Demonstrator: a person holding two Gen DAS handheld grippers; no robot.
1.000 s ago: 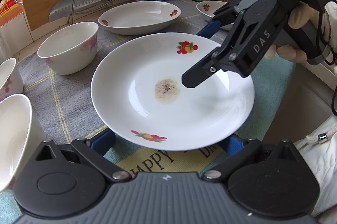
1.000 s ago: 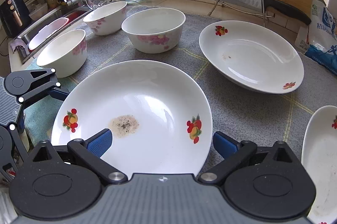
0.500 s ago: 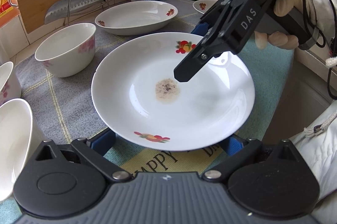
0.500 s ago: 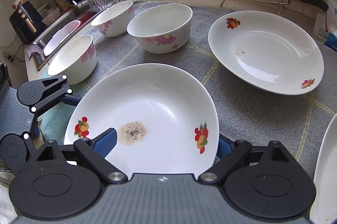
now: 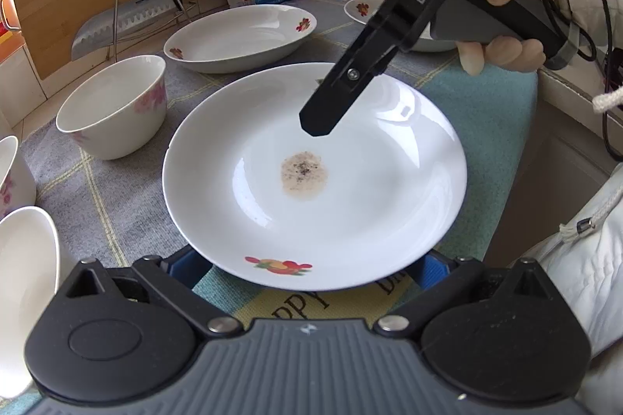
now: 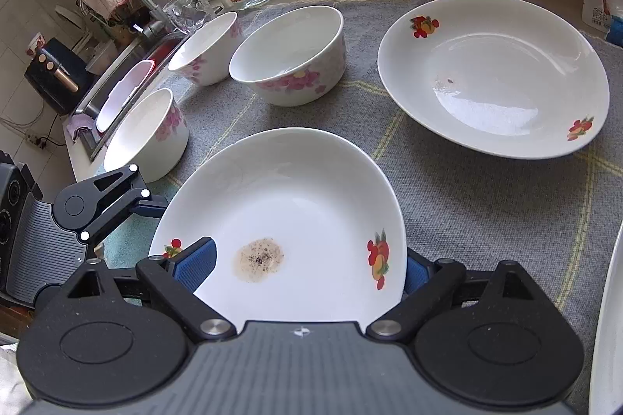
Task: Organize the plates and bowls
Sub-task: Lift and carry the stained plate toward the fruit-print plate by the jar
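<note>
The white fruit-printed ceramic plate, smeared at its centre, sits low in both frames. Right gripper straddles its near rim, fingers wide, gripping nothing; left gripper likewise (contact unclear). A lopsided pinch could tip it off the grey woven mat on the bench; kitchen sink upper left

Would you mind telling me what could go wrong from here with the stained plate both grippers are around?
1. The stained plate overhangs the counter edge in the left wrist view; a nudge could tip it off.
2. The right gripper straddles its rim with one finger above the dish; a shallow bite may slip on glaze.
3. The left gripper also straddles the rim; uneven lifting might spill the residue.
</note>
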